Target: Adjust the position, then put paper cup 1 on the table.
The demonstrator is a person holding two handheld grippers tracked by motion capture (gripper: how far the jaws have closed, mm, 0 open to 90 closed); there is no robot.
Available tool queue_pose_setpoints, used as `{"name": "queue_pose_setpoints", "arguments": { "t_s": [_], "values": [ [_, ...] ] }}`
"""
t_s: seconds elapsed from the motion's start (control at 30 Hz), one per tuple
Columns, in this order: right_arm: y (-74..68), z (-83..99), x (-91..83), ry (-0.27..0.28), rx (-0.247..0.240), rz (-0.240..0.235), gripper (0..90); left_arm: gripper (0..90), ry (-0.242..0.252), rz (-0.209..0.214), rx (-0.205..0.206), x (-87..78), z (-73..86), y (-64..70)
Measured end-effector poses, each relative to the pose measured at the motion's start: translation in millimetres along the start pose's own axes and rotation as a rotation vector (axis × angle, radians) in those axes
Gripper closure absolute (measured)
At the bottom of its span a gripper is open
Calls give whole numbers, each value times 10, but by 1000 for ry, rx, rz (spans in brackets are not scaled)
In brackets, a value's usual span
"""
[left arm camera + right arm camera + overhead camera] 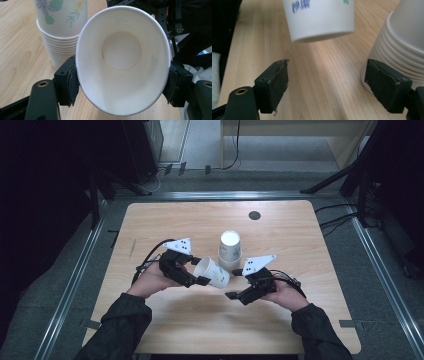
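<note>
A white paper cup (212,271) with a flower print is held on its side above the table, its rim squeezed oval between the jaws of my left gripper (199,270). In the left gripper view its open mouth (122,57) faces the camera. An upside-down stack of the same cups (230,250) stands just behind it, also at upper left in the left gripper view (62,27). My right gripper (233,283) is open just right of the held cup, low near the table. In the right gripper view the cup's base (319,18) hangs ahead of the jaws and the stack (399,47) rises beside the right jaw.
The wooden table (165,225) has a small dark round hole (254,215) near its far edge. Metal rails run along the floor at both sides. Both sleeved forearms come in from the near edge.
</note>
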State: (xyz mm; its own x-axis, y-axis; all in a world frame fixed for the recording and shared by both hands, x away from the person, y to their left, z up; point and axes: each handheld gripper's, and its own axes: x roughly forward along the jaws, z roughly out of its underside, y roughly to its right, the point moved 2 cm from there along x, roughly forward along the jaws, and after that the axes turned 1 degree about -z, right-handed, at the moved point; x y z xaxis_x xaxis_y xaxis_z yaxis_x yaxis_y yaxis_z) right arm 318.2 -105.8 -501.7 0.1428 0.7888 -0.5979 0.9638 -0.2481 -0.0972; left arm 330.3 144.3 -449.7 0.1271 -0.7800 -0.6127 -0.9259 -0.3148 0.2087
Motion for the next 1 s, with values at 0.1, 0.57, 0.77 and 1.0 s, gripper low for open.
{"name": "queue_pose_setpoints", "arguments": {
  "t_s": [0.1,0.57,0.77,1.0],
  "values": [
    [7,19,7,-9,-9,42,195,268,-70,-62,25,-16,-6,-15],
    [26,16,-156,9,74,110,192,267,-91,-102,-22,-229,59,-168],
    [115,77,-220,-16,116,178,195,267,-100,-125,-42,-324,102,-247],
    [192,117,-297,-10,143,218,195,267,-119,-155,-65,-402,145,-337]
  ]
}}
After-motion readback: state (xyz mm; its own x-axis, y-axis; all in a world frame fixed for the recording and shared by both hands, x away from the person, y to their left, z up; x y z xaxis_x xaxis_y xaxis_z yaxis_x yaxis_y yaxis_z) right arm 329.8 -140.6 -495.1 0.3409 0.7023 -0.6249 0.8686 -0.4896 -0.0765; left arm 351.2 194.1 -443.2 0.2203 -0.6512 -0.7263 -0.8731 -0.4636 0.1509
